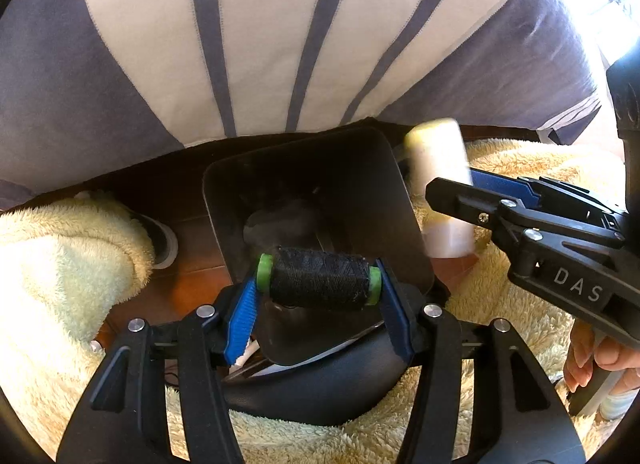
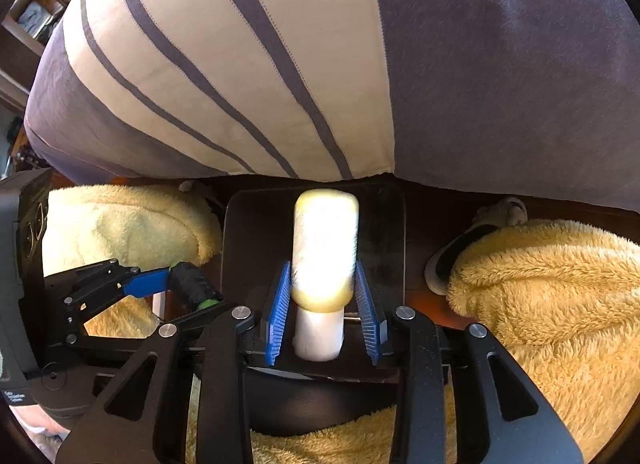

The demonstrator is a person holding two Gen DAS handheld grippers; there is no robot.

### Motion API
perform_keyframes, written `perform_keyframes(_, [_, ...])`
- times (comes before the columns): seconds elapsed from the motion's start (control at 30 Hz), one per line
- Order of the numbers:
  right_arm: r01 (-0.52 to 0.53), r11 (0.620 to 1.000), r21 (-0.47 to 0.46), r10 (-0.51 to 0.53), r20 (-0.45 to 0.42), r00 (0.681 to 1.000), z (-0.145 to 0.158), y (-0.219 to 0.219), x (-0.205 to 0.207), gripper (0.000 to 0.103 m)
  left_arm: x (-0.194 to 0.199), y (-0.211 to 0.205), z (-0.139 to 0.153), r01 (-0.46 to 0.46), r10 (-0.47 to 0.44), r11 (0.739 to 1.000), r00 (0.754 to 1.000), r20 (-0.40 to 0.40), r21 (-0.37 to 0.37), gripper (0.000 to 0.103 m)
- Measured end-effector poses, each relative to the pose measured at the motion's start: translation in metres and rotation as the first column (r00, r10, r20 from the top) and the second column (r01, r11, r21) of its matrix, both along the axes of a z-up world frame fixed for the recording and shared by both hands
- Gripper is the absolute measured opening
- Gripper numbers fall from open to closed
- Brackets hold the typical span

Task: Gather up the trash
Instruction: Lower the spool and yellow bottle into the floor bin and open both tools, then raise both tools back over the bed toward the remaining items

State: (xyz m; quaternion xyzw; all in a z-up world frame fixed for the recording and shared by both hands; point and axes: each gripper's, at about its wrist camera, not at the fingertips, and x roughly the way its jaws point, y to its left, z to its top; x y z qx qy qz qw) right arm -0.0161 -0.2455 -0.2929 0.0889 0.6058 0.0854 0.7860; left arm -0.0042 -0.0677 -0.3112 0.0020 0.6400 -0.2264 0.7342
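The only lettering that reads clearly is "DAS", in pale capitals on the black body of the right gripper [image 1: 448, 188] (seen in the left wrist view). A small white label on the left gripper [image 2: 192, 284] body is too blurred to read.

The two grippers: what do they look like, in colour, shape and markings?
Both the left gripper and the right gripper have black plastic linkage arms joined by round silver bolts, and flat blue fingers with ribbed pads. White letters "DAS" are printed on the side of the right gripper's body. No cables are visible.
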Motion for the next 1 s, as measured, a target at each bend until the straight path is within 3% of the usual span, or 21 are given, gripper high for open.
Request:
perform_keyframes(0.1, [0.007,1.000,-0.010,-0.007,0.008,1.000,0.005,-0.001,0.001,0.036,-0.001,0.002,-0.001,-0.008,0.008,1.000,1.000,0.009,-0.002,0.062])
perform_keyframes(0.17, [0.014,1.000,-0.017,-0.013,0.018,1.000,0.009,-0.002,0.001,0.044,-0.002,0.002,0.001,-0.013,0.013,1.000,1.000,0.022,0.001,0.071])
perform_keyframes(0.47, [0.055,0.996,-0.065,-0.050,0.088,0.995,0.032,-0.014,0.003,0.078,-0.003,0.006,0.026,-0.030,0.030,1.000,0.994,0.105,-0.005,0.095])
perform_keyframes(0.77, [0.142,0.989,-0.032,-0.128,0.267,0.955,0.095,-0.040,0.006,0.094,0.005,0.015,0.068,-0.057,0.063,0.998,0.973,0.221,-0.030,0.095])
perform_keyframes(1.0, [0.169,0.985,-0.029,-0.146,0.379,0.914,0.139,-0.053,0.020,0.098,0.022,0.032,0.128,-0.096,0.108,0.994,0.920,0.378,-0.050,0.095])
